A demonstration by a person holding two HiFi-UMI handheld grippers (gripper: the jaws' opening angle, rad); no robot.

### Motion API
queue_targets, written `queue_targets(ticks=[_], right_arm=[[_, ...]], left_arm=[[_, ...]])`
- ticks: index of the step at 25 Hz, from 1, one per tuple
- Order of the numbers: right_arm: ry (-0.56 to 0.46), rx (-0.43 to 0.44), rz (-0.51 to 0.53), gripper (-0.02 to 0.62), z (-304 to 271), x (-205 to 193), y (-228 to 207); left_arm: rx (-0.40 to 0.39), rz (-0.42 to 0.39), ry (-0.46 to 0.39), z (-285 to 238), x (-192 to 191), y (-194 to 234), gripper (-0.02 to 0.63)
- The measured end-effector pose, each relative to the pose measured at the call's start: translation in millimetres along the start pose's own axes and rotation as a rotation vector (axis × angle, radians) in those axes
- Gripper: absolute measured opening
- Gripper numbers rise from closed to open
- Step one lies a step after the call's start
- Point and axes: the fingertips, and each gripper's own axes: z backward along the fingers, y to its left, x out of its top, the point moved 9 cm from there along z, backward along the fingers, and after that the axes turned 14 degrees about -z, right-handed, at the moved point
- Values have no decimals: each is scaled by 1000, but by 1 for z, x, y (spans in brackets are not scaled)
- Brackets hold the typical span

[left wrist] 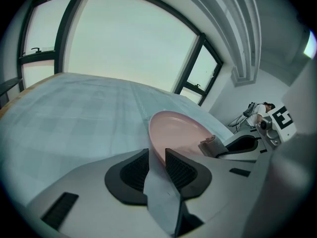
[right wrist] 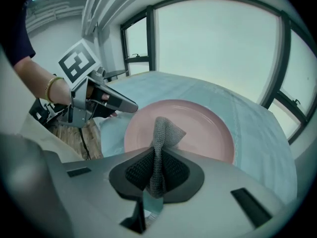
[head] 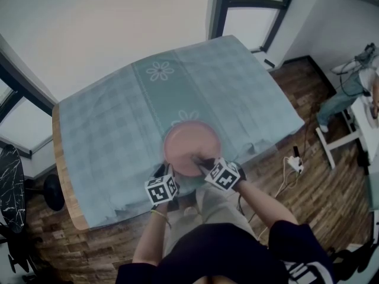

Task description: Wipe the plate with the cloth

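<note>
A pink plate point(head: 188, 142) lies on the teal checked tablecloth point(head: 118, 123) near the table's front edge. My left gripper point(head: 168, 170) is at the plate's near-left rim. In the left gripper view the plate point(left wrist: 184, 132) has its rim between the jaws of my left gripper point(left wrist: 157, 155), with a sliver of tablecloth showing beside it; the pads are not pressing. My right gripper point(right wrist: 157, 156) is shut on a grey knitted cloth point(right wrist: 163, 132), whose free end stands up over the plate point(right wrist: 203, 128). From the head view, my right gripper point(head: 201, 160) reaches over the plate's near edge.
The wooden table edge point(head: 62, 176) shows at the left and the tablecloth hangs over the front. On the wood floor to the right lie a white power strip point(head: 294, 163) and cables. A person point(head: 355, 87) sits at the far right. Windows point(head: 254, 5) stand beyond the table.
</note>
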Motion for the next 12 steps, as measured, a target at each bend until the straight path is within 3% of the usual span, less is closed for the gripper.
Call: queue_targets(ticks=[7,12], right_arm=[[-162,-37,-167,34,28,1,23],[-225,-59,-215,34,46,-1,39]], left_arm=[[-24,-23,-41,29,-8,-7,98],[-46,-45,-75,50,-13,-14,98]])
